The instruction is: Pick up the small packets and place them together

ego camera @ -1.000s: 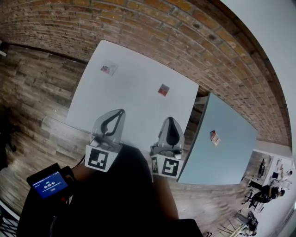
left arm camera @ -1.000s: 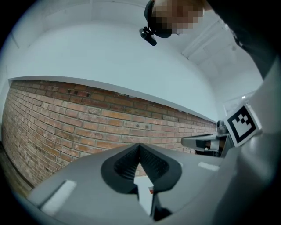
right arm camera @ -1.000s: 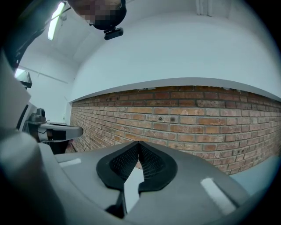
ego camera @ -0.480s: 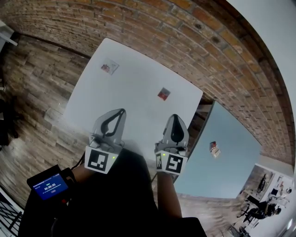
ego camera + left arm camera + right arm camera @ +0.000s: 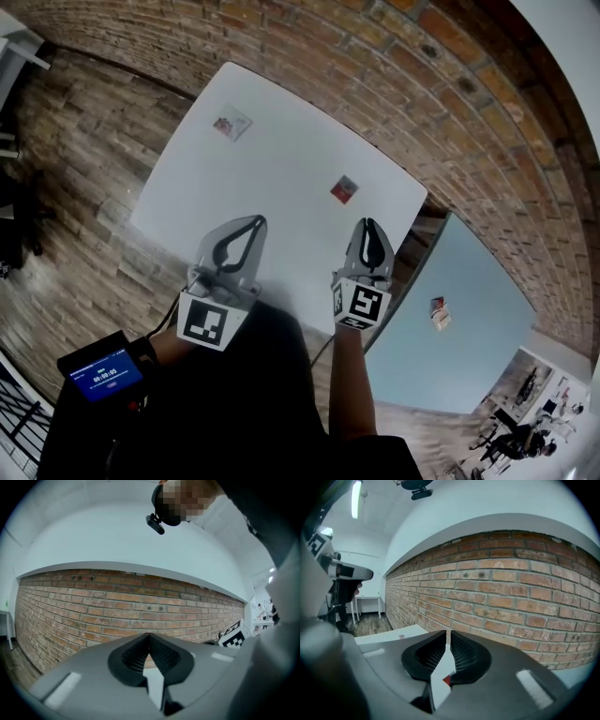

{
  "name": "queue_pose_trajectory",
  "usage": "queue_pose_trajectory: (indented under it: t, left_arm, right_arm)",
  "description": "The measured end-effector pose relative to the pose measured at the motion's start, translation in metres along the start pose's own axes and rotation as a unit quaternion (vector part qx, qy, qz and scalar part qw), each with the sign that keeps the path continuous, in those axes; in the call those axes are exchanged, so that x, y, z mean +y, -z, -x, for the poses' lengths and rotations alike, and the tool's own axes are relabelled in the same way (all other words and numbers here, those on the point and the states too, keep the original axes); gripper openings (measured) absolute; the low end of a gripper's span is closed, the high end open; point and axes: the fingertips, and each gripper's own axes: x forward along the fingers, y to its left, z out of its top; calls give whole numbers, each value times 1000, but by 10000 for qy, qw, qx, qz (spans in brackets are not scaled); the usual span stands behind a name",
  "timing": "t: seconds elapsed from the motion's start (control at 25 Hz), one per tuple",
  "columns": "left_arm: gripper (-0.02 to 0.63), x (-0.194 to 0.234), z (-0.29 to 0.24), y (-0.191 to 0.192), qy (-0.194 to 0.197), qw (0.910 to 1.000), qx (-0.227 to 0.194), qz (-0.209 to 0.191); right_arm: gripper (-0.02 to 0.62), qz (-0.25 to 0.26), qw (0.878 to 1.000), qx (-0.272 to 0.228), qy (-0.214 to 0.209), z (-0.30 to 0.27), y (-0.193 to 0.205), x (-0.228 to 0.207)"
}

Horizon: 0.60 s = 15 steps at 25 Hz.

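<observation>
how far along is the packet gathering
Done: nothing. The far packet and red packet lie apart on the white table, a third packet on the blue table. In hand: nothing. The left gripper is shut and empty. The right gripper jaws have just been opening, nothing between them. Remaining: gathering all three.

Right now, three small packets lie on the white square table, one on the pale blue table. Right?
No. The head view shows only two, a pale packet and a red packet, on the white square table; a third packet lies on the pale blue table.
</observation>
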Motion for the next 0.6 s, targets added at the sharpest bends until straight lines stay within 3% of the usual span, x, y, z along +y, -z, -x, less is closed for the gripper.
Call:
queue_pose_trajectory:
  t: [0.2,0.44,0.6]
  left_arm:
    - [0,-5,-11,14,1,9997,191,117]
    - [0,-10,-26,24,118,9993,347,19]
    - [0,-8,-42,24,62,9995,320,7]
  right_arm:
    - [29,296,9994,170,-44,-31,23,-12]
    - [54,-428,9987,252,-77,-50,42,-29]
    - [62,-490,9973,542,-79,-67,69,-39]
